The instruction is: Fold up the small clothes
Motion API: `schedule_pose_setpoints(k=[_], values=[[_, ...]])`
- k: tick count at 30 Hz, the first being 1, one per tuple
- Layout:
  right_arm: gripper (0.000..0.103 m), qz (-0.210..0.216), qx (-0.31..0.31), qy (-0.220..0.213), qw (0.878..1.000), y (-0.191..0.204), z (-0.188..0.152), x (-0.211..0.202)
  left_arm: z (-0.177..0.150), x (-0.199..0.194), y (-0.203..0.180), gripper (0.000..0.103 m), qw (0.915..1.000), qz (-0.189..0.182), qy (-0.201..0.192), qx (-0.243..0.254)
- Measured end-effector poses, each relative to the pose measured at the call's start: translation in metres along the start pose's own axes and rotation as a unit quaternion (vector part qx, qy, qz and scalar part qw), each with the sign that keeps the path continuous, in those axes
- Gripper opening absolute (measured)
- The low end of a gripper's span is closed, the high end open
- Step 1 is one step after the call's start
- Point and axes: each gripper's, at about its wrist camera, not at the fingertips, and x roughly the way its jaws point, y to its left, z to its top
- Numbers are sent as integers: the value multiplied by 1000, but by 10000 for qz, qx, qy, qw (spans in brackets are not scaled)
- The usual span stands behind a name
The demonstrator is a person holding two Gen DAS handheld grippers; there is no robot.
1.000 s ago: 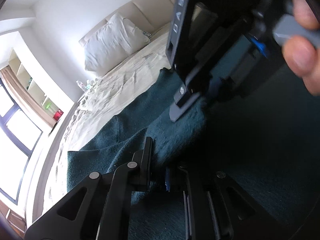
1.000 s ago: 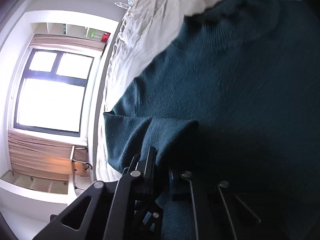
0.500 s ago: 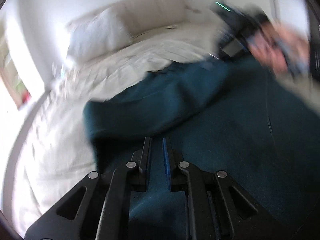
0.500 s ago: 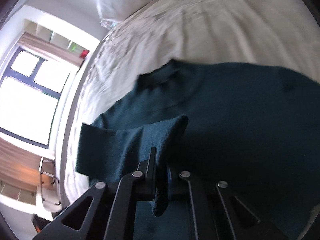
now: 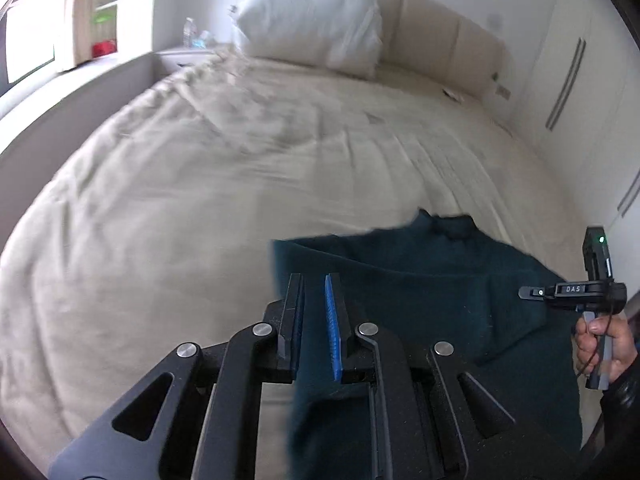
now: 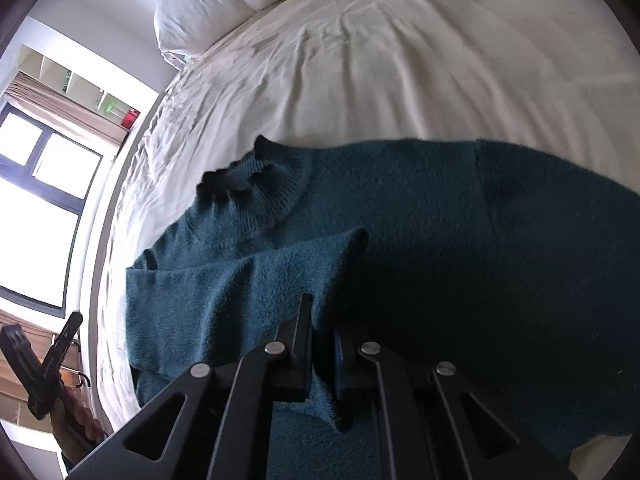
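Sweater (image 6: pixel 420 216), a dark teal fuzzy knit with a ribbed high collar, lies spread on the bed (image 6: pixel 400 60) and fills the lower half of the right wrist view; its collar points toward the upper left of that frame. One sleeve is folded across the body, its cuff end lying near the frame's centre. In the left wrist view the same garment sits at lower right, with a fold of it rising between the fingers there.

The bed is covered with a wrinkled cream sheet, and a white pillow (image 5: pixel 312 20) rests against the headboard at the top of the left wrist view.

The right gripper (image 6: pixel 322 328) has its fingers nearly together, pinching the sleeve's fuzzy fabric at bottom centre of its view. The left gripper (image 5: pixel 316 304) has its fingers narrow, clamped on a strip of the teal knit that hangs down between them; one inner pad is blue.

A hand (image 5: pixel 600 340) at the right edge of the left wrist view grips the other tool's handle.
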Motion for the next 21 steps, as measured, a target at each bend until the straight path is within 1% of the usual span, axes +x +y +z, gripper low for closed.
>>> schedule_pose_setpoints(k=[2,3,4,5,6,8,9,13,15,18,19,20,21], values=[[9,-18,-10,29,10000,-1,-2,2,0,25,-19,11,9997,-15,181,173],[9,17,29,34,10000,-4,-2,2,-3,42,-36,11,9989,75,310,341],[9,45,77,38,10000,-6,-2,2,-8,55,-44,11,9981,146,405,442],[10,74,136,37,9999,-9,-1,2,-10,74,-48,11,9965,251,576,546],[10,94,183,32,9998,-12,-1,2,-22,85,-52,11,9956,318,680,565],[11,96,222,27,9997,-14,-2,3,-31,110,-48,11,9932,460,900,574],[11,93,200,17,9998,-14,-3,4,-35,120,-46,11,9924,469,956,611],[11,12,23,-37,10000,-12,-5,4,-43,126,-46,11,9912,514,807,912],[10,39,78,-78,9999,-15,-6,4,-46,124,-43,11,9914,461,759,965],[10,112,127,-181,9997,-22,-9,0,-46,120,-34,11,9941,266,753,740],[13,79,148,-244,9996,-24,-10,-3,-44,113,-31,11,9950,182,751,639],[17,-2,159,-283,9995,-25,-10,-7,-43,106,-28,11,9956,169,714,590],[21,-250,183,-419,9986,-27,-11,-17,-42,93,-23,11,9966,241,593,527]])
